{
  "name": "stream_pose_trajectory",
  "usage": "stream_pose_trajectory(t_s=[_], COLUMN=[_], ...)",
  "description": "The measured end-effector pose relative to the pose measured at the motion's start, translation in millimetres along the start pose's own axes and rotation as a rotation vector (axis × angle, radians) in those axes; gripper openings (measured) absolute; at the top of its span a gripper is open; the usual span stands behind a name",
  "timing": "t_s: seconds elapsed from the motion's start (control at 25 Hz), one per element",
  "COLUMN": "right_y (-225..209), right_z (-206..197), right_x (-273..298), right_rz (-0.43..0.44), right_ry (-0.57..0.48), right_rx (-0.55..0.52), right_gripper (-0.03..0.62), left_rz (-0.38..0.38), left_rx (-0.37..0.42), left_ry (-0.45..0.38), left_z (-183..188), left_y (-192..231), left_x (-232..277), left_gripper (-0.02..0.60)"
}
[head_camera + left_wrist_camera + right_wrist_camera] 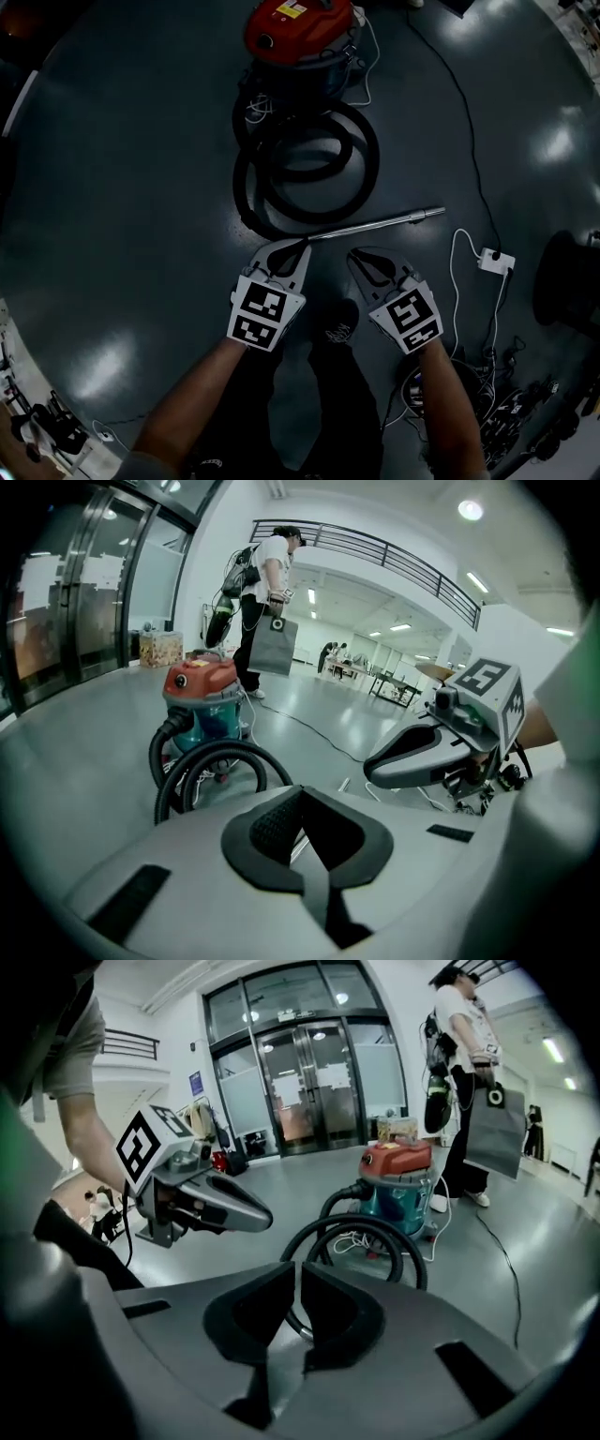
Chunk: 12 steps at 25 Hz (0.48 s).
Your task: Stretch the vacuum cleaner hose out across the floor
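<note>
A vacuum cleaner (292, 26) with a red lid and teal drum stands on the dark floor ahead of me. Its black hose (361, 173) lies in loose coils in front of it, and the coils end in a metal wand (380, 224) lying flat. My left gripper (289, 247) and right gripper (362, 256) hover side by side just short of the wand, both shut and holding nothing. The left gripper view shows the vacuum cleaner (200, 697) and hose (214, 755) beyond the shut left gripper (302, 822). The right gripper view shows the hose (367, 1234) past the shut right gripper (296, 1309).
A white power strip (495, 261) with its cord lies right of the wand. A black cable (461, 103) runs across the floor at upper right. Tangled cables (511, 394) crowd the lower right. A person (461, 1063) carrying a grey bag stands beyond the vacuum cleaner.
</note>
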State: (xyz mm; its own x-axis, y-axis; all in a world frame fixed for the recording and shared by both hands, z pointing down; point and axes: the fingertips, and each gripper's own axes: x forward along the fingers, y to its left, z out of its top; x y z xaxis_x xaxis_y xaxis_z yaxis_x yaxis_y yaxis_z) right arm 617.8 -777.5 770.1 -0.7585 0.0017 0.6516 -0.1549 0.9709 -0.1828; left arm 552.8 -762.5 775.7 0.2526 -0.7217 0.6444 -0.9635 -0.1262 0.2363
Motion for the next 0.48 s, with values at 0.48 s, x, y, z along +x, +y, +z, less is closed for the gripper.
stream_pose_trajectory(t_s=[0.48], right_y=[-12], right_z=[-176], right_x=[183], right_rz=[0.227], right_ry=[0.293], right_rx=[-0.228], right_gripper=[0.176], left_rz=[-0.016], left_rx=[-0.048], left_ry=[0.120], left_z=[-156], left_y=[72], left_x=[103], left_gripper=[0.006])
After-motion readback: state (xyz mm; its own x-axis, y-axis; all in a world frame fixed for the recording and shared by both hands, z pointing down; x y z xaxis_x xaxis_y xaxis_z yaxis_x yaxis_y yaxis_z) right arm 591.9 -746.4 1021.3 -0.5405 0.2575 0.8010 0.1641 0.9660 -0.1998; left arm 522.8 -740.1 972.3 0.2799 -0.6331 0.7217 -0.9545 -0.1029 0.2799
